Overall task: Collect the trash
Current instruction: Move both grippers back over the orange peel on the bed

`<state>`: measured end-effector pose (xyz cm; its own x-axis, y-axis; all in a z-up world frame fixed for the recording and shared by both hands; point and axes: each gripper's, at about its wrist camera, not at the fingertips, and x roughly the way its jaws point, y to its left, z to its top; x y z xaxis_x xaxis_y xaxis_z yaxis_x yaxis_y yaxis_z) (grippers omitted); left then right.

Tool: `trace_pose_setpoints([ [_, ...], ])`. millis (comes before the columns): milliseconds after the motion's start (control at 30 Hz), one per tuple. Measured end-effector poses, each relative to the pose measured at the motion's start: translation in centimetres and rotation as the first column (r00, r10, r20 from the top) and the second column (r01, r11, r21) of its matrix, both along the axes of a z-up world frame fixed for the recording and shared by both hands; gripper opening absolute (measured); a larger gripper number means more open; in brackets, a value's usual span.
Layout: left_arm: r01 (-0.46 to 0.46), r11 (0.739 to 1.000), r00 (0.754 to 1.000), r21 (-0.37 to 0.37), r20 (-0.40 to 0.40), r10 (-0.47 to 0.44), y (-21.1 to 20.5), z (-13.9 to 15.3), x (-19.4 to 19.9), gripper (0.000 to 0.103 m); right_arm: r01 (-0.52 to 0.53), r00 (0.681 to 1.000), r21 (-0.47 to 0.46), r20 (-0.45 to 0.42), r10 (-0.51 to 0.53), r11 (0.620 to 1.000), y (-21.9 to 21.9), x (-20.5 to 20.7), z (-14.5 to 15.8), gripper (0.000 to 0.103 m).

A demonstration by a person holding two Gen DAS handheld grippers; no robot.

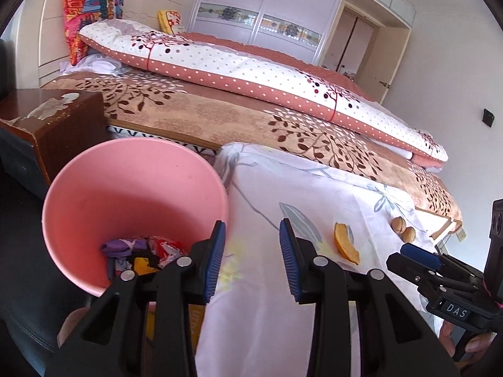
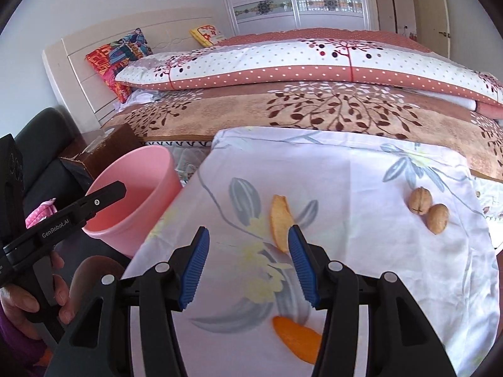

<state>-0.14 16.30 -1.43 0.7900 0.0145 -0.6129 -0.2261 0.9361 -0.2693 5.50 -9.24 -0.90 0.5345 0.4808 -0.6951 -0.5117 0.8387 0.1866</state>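
A pink bin (image 1: pixel 135 194) stands at the left edge of a white flowered cloth (image 1: pixel 283 314) and holds crumpled wrappers (image 1: pixel 141 248). My left gripper (image 1: pixel 253 260) hangs open and empty by the bin's right rim. On the cloth lie an orange peel (image 2: pixel 281 223), a second peel (image 2: pixel 295 339) and two walnuts (image 2: pixel 427 209). My right gripper (image 2: pixel 248 260) is open over the cloth; the first peel lies just beyond its right fingertip, untouched, and the second peel lies low under its right finger. The peel (image 1: pixel 345 245) and walnuts (image 1: pixel 402 229) also show in the left wrist view.
A bed with a brown leaf blanket (image 2: pixel 314 110) and a dotted quilt (image 2: pixel 314 62) runs behind the cloth. A brown wooden nightstand (image 1: pixel 56 125) and a dark seat (image 1: pixel 25 267) stand left of the bin. A hand (image 2: pixel 31 298) holds the left gripper's handle.
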Motion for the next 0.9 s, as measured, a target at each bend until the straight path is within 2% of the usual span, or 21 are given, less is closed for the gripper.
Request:
trace_pose_setpoints([
  [100,0.065,0.998,0.998,-0.003,-0.024,-0.065,-1.7,-0.9,0.9,0.036,0.042,0.999,-0.022,-0.013,-0.042,0.999,-2.7,0.0,-0.8,0.052],
  [200,0.128,0.991,0.992,0.047,-0.029,-0.127,-3.9,-1.3,1.3,0.036,0.069,0.996,-0.033,-0.045,-0.070,0.997,-5.3,-0.1,-1.8,0.052],
  [300,0.193,0.979,0.981,0.067,-0.043,-0.190,-5.8,-1.7,1.8,0.036,0.075,0.993,-0.035,-0.084,-0.078,0.997,-7.2,-0.4,-2.8,0.052],
  [400,0.245,0.963,0.968,0.113,-0.083,-0.237,-7.7,-2.0,2.6,0.036,0.064,0.991,-0.034,-0.114,-0.067,0.997,-8.4,-0.9,-3.8,0.052],
  [567,0.306,0.939,0.949,0.154,-0.121,-0.290,-9.9,-2.6,3.2,0.036,-0.019,0.986,-0.027,-0.165,0.015,0.999,-8.2,-1.5,-4.9,0.052],
  [767,0.312,0.940,0.945,0.141,-0.145,-0.292,-10.6,-2.9,3.7,0.035,-0.129,0.974,-0.026,-0.190,0.122,0.991,-6.7,-1.8,-5.5,0.052],
  [900,0.311,0.940,0.945,0.139,-0.155,-0.289,-11.0,-2.9,3.9,0.036,-0.196,0.970,-0.080,-0.163,0.181,0.977,-5.3,-1.9,-5.4,0.049],
])
